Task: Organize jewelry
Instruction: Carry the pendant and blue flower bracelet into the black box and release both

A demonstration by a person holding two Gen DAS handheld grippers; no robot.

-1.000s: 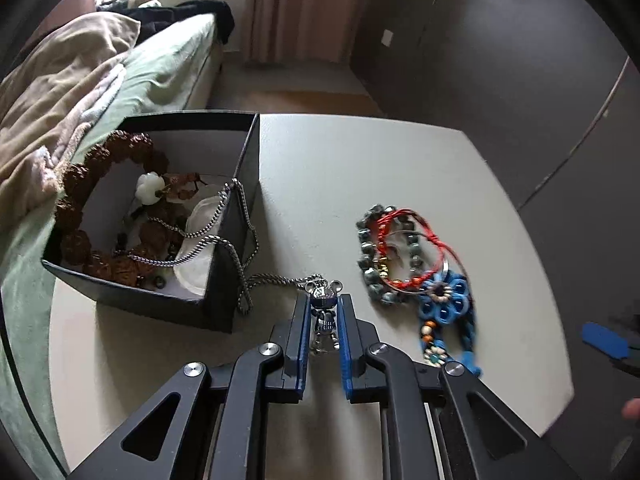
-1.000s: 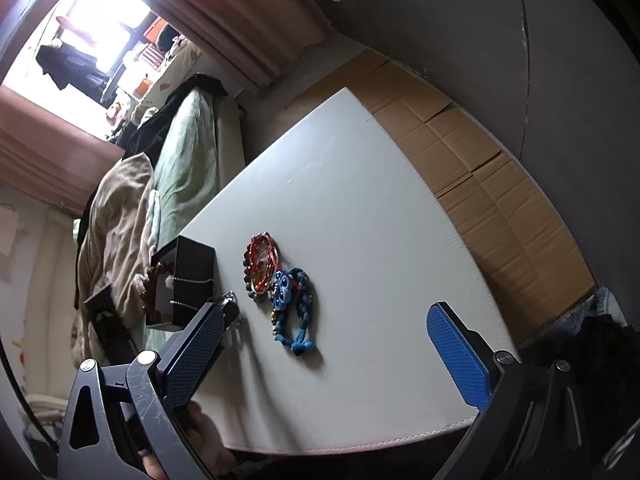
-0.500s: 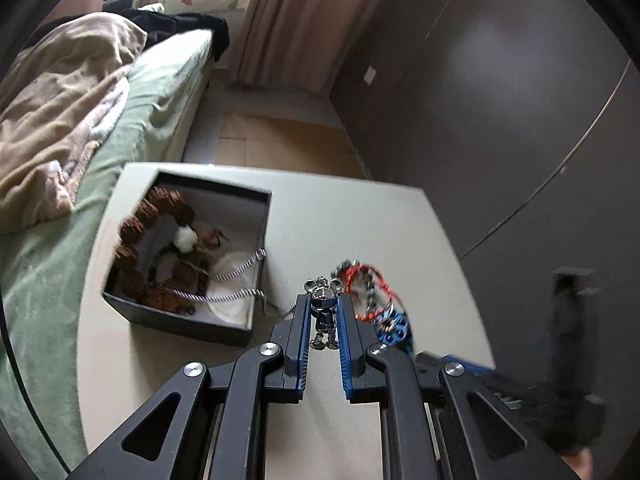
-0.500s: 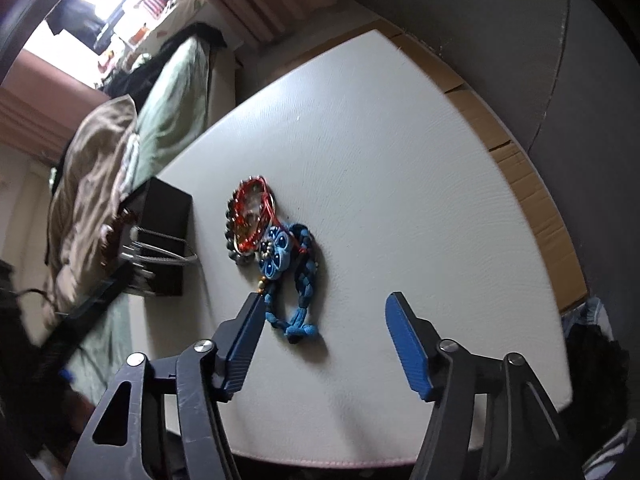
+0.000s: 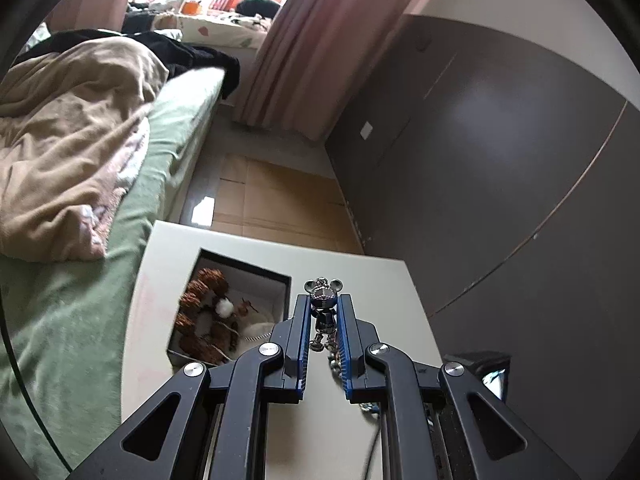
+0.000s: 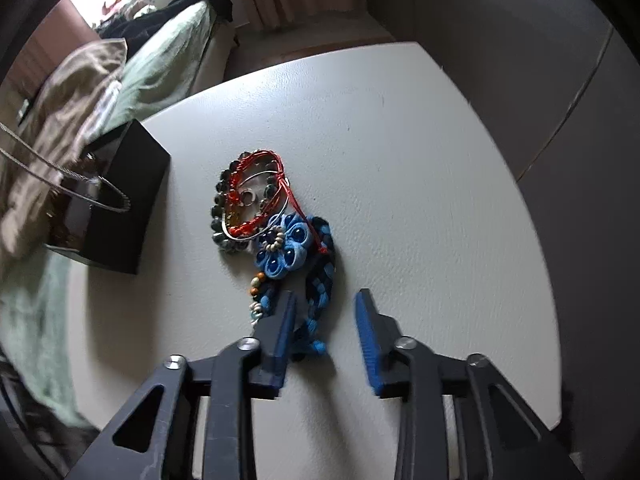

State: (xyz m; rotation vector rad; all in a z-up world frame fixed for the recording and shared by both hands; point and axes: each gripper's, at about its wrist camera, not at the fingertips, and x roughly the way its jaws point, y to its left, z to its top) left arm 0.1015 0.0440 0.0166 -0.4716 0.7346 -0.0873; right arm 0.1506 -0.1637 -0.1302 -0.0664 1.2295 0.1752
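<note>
My left gripper (image 5: pixel 323 312) is shut on a silver mouse-figure pendant (image 5: pixel 323 296) and holds it high above the white table (image 5: pixel 360 280). Its silver chain (image 6: pixel 60 178) runs taut down into the black jewelry box (image 5: pixel 240 308), which holds brown bead strands and a white piece. My right gripper (image 6: pixel 326 308) is open, low over the table, its jaws either side of the tail of a blue braided flower bracelet (image 6: pixel 288 252). A red cord bracelet (image 6: pixel 256 184) and a dark green bead bracelet (image 6: pixel 220 216) lie together just beyond it.
The black box (image 6: pixel 128 208) stands at the table's left edge beside a bed with a green sheet (image 5: pixel 80 280) and a beige blanket (image 5: pixel 68 140). A grey wall (image 5: pixel 500 160) runs along the right. Cardboard covers the floor (image 5: pixel 272 200).
My left gripper has risen well above the table with the pendant, pulling the chain up out of the box. My right gripper has come down and forward to the blue bracelet and narrowed its opening.
</note>
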